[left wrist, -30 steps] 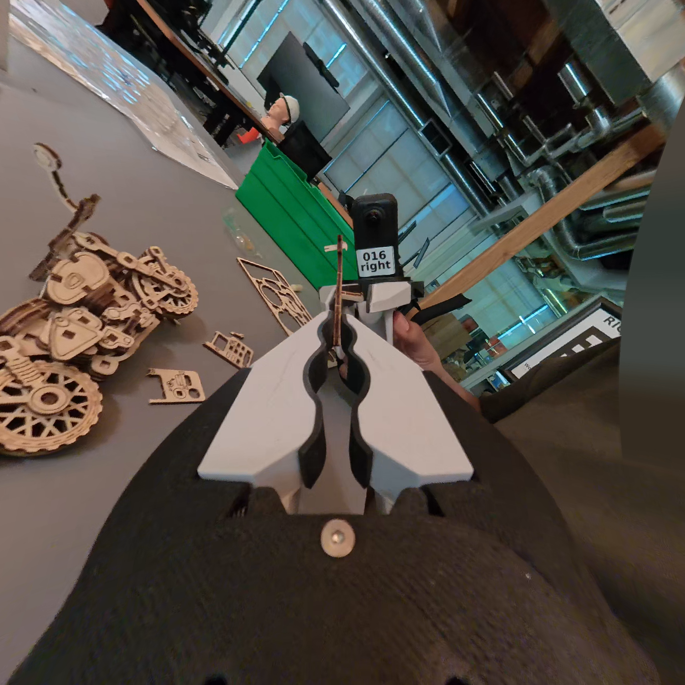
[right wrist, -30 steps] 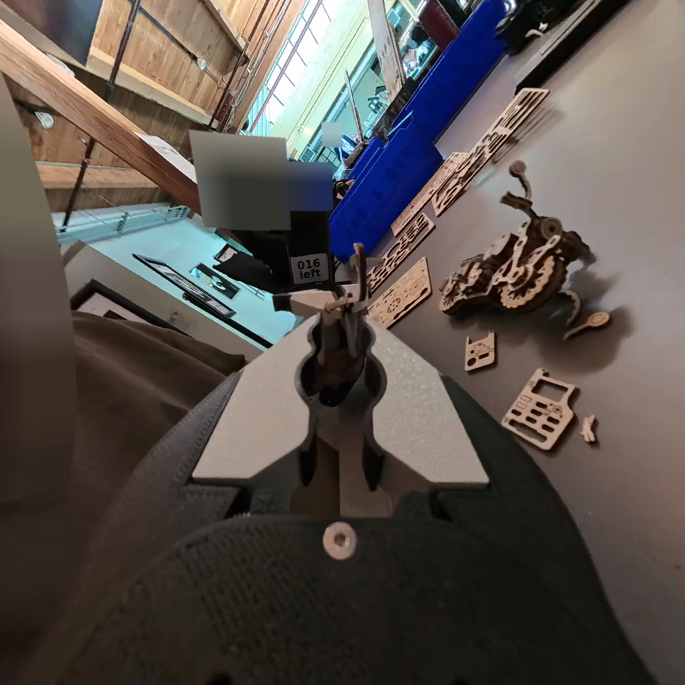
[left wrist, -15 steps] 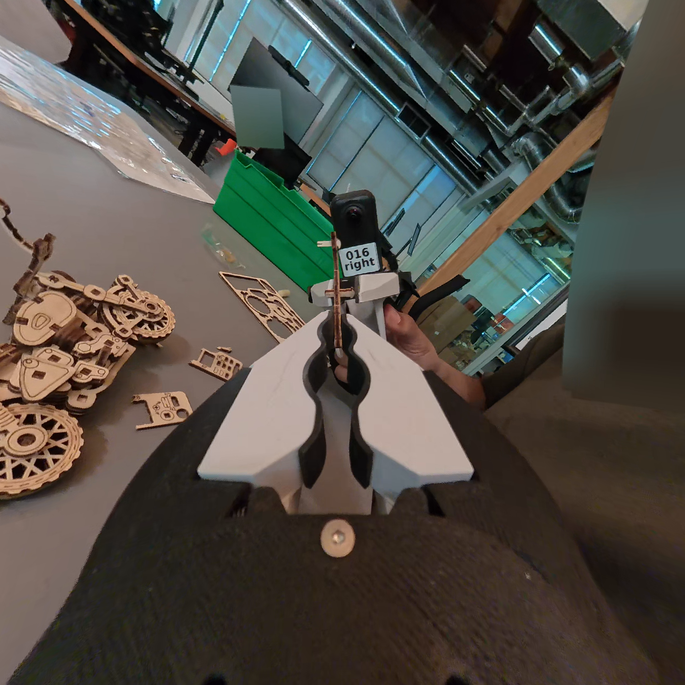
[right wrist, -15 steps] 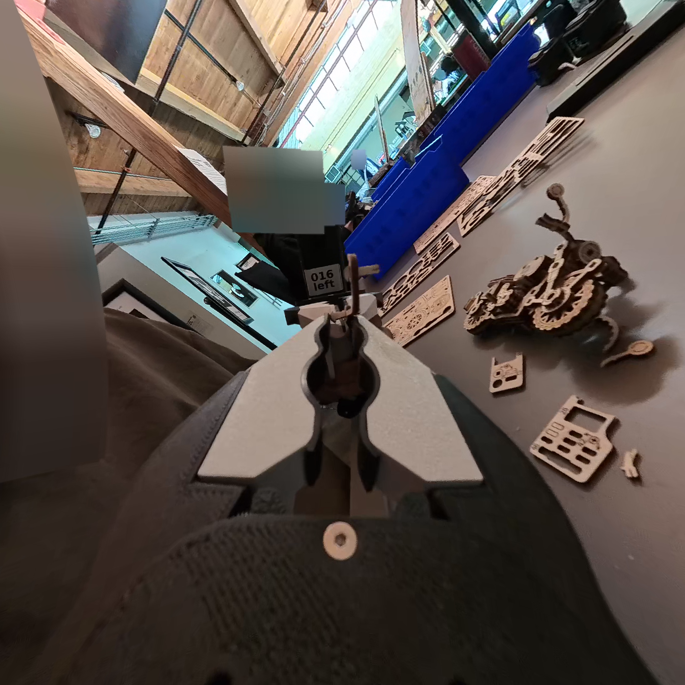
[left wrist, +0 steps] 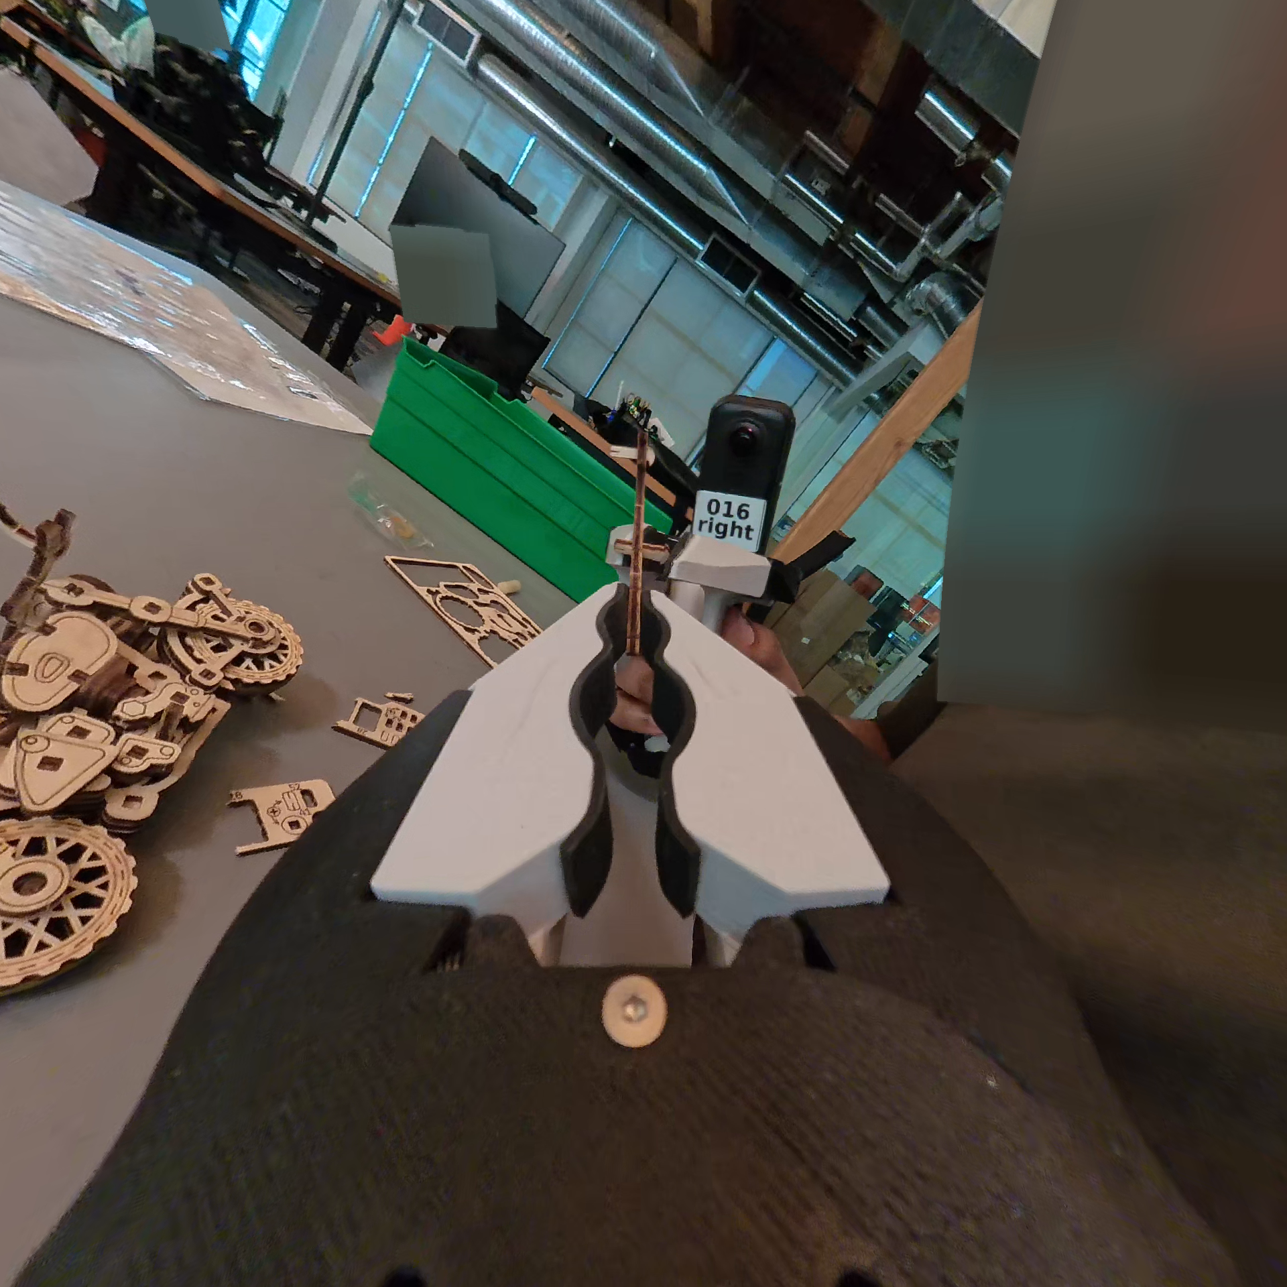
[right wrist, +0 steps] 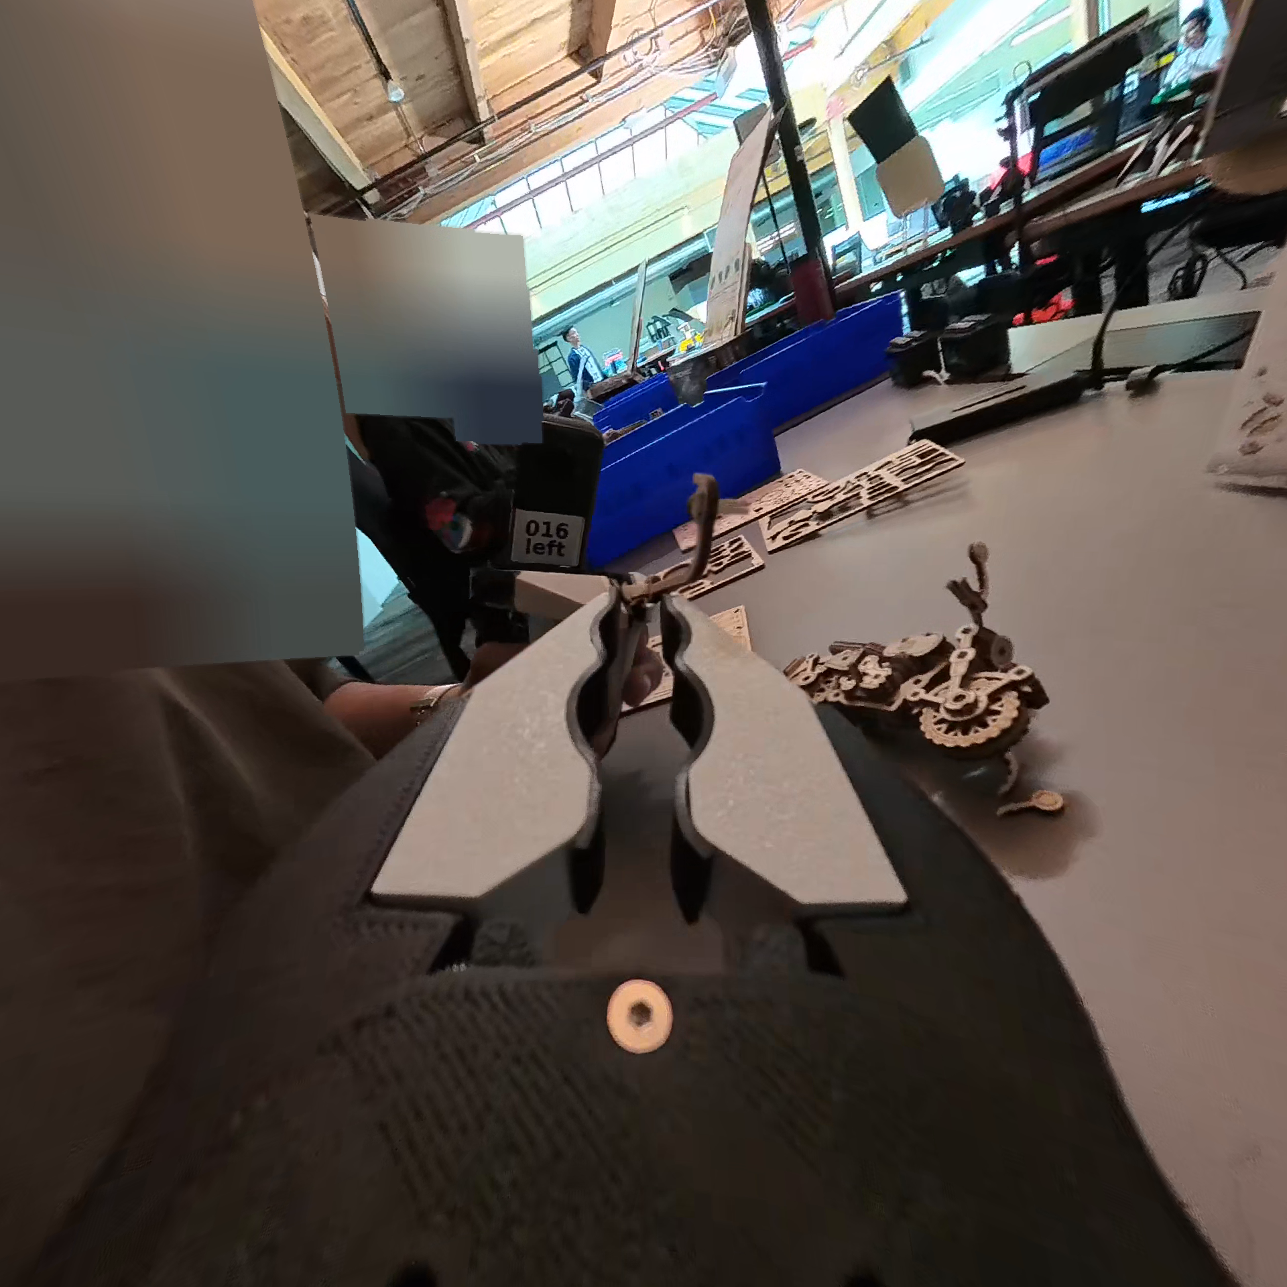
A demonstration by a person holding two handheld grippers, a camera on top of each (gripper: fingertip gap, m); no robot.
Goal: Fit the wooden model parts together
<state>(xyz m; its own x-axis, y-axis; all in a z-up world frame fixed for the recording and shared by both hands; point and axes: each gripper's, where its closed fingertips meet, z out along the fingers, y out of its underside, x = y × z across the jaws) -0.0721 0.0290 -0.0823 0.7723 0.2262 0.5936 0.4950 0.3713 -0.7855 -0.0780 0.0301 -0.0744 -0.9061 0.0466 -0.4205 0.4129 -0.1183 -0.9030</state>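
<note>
My left gripper is shut on a thin flat wooden part, seen edge-on and standing upright from the fingertips. A small wooden peg crosses it. My right gripper faces the left one, tip to tip, and is shut on that peg. The part's curved dark arm rises above it. The right gripper also shows in the left wrist view. The wooden motorcycle model lies on the grey table, off to the side of both grippers.
A loose spoked wheel and two small cut pieces lie near the model. Laser-cut sheets lie farther back. A green bin and blue bins stand at the table's edges. A person's torso is close behind. Left and right tips are no more than a few centimetres apart. Left tips and right tips are each some 15 cm from the loose spoked wheel.
Both grippers have stayed joined tip to tip on the part while turning together. The right wrist view has levelled out and the table now looks nearly flat.
</note>
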